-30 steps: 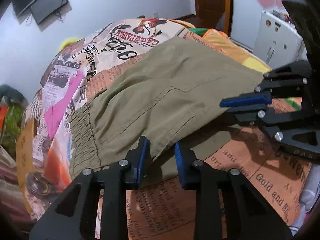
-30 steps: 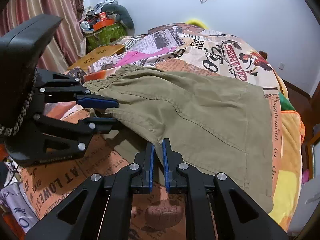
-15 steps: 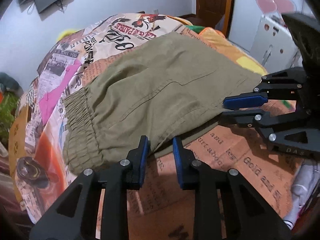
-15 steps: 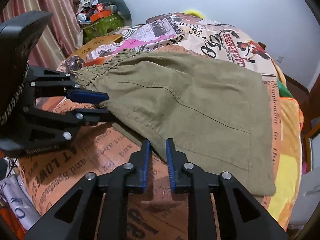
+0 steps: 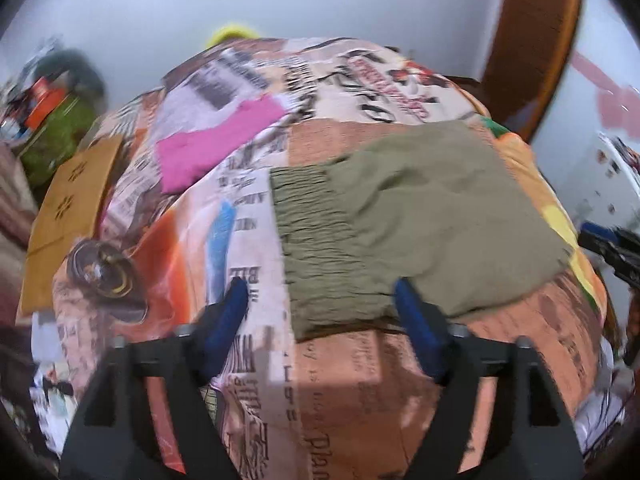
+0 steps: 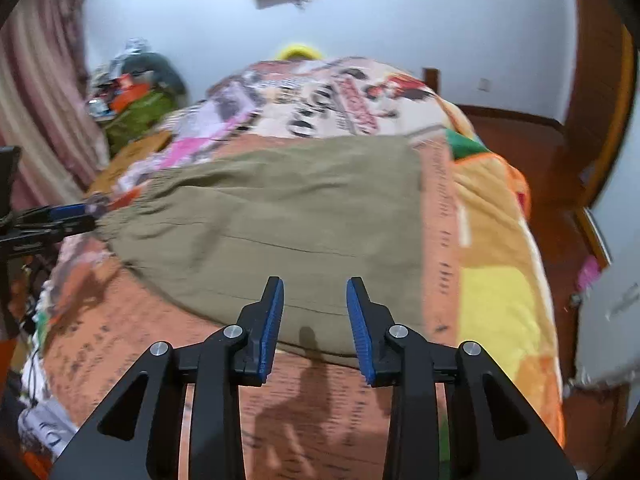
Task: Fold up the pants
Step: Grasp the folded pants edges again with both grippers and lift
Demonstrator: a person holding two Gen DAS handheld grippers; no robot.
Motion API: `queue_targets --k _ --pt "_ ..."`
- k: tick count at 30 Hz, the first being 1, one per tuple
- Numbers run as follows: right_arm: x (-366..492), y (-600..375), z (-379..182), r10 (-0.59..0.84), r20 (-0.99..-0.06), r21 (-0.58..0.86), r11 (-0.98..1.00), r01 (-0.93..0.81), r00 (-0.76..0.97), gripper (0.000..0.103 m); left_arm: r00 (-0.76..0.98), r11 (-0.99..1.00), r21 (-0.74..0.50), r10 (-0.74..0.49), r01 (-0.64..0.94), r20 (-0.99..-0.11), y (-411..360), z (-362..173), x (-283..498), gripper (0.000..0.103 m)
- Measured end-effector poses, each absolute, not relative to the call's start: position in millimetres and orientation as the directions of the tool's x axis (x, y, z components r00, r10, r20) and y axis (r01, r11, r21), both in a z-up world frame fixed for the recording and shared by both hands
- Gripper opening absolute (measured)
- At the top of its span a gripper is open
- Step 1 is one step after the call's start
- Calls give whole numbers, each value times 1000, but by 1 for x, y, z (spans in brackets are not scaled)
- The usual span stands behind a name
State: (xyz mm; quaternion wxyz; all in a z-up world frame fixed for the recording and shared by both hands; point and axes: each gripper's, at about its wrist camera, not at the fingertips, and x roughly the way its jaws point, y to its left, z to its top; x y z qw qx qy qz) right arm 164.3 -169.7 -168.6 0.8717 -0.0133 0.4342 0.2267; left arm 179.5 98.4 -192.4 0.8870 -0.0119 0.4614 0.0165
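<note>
Left wrist view: left gripper [image 5: 320, 296] spread wide, empty, above the waistband of the pants [image 5: 420, 220] on the bed [image 5: 360, 400]. Right wrist view: right gripper [image 6: 315, 292] wide, empty — advise gripping the near edge squarely, both layers.

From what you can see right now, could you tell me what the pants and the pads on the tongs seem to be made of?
The pants look like a matte olive woven cotton or twill, judging by soft creases, stitched seams and a gathered elastic waistband. The pads on the tongs appear to be blue ribbed rubber or plastic, set on black, slightly glossy plastic arms.
</note>
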Motion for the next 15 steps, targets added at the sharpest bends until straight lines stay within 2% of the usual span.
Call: queue_targets --k 5,7,8,11,15 --pt "170 -172 -177 359 -782 169 909 -381 510 30 531 997 -66 -43 -25 -846 93 -212 191 78" --pt "171 -174 -181 362 -785 174 908 -382 502 39 523 998 -58 -42 -15 -851 87 -218 192 76" --pt "172 -171 -184 362 -787 174 907 -383 500 45 519 999 -51 -37 -12 -854 84 -222 194 68" --pt "174 -169 -196 362 -802 181 905 -385 475 45 523 1000 14 21 -17 -852 78 -225 195 54" --pt "176 -167 -215 364 -833 206 903 -378 417 45 568 998 57 42 9 -822 77 -214 188 52"
